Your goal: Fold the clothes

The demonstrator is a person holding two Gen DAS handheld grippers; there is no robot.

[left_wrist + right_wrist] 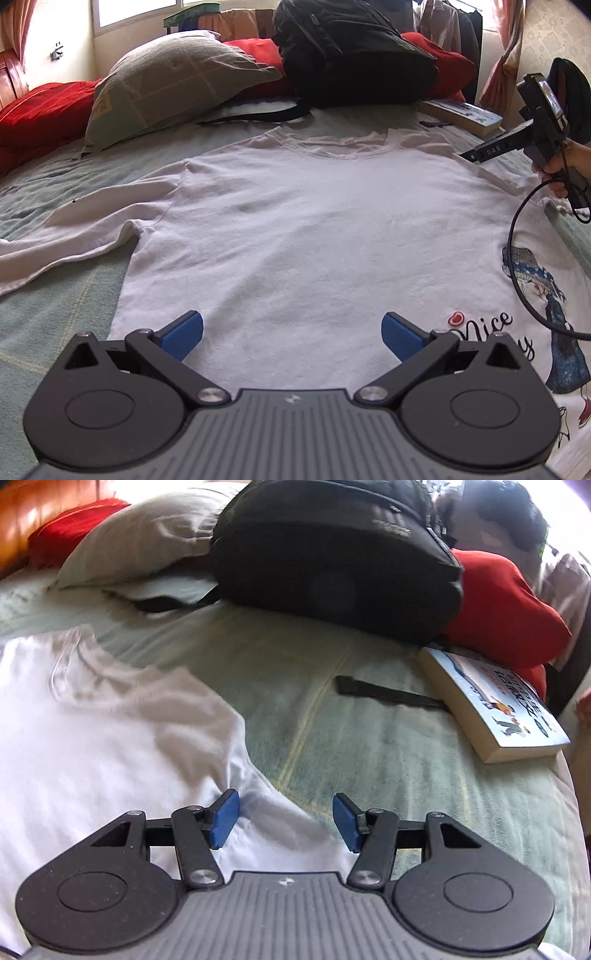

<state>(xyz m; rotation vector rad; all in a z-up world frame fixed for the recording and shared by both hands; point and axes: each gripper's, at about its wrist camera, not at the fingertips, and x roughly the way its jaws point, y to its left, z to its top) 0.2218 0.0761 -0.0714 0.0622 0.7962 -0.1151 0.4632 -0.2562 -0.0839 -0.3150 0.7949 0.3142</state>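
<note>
A white T-shirt lies flat on the green bedsheet, neck towards the pillows, with its left sleeve spread out. A printed figure and lettering show at its lower right. My left gripper hovers open over the shirt's lower part, nothing between its blue pads. A hand at the right edge holds my right gripper by the shirt's right shoulder. In the right wrist view that gripper stands partly open over the shirt's edge; fabric lies under the gap and the pads do not press it.
A black backpack stands at the head of the bed between a grey pillow and red cushions. A paperback book and a black strap lie right of the shirt. A black cable hangs across the print.
</note>
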